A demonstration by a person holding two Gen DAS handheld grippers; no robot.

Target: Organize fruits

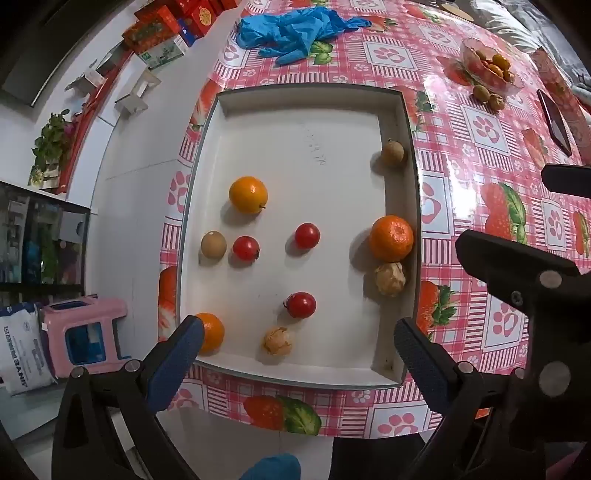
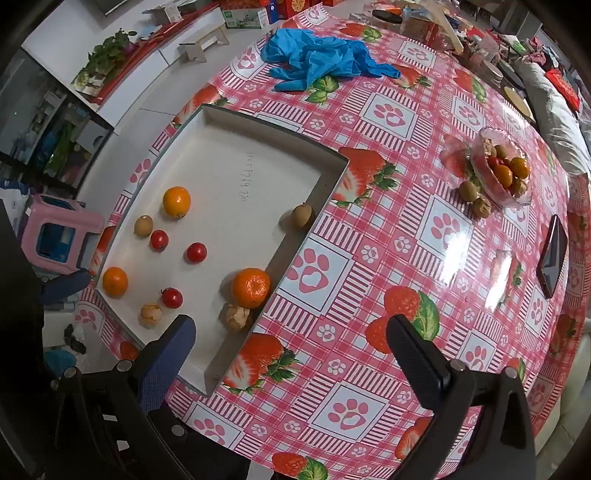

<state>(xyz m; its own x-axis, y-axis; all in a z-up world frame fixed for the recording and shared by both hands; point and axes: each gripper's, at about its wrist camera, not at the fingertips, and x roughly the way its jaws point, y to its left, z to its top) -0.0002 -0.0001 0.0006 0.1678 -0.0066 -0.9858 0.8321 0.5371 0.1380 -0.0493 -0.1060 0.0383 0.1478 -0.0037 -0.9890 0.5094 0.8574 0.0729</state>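
A white shallow tray lies on the pink checked tablecloth. In it are several fruits: oranges, a mandarin, red cherry tomatoes, brown kiwis and papery husked fruits. My left gripper hangs open above the tray's near edge, nothing between its fingers. My right gripper stands open over the tray's near right corner and the cloth, holding nothing. A clear glass bowl of mixed fruit sits far right.
Blue gloves lie crumpled beyond the tray. Two brown fruits rest on the cloth beside the bowl. A dark phone lies at the right. The table edge runs along the tray's left side, with a pink stool on the floor below.
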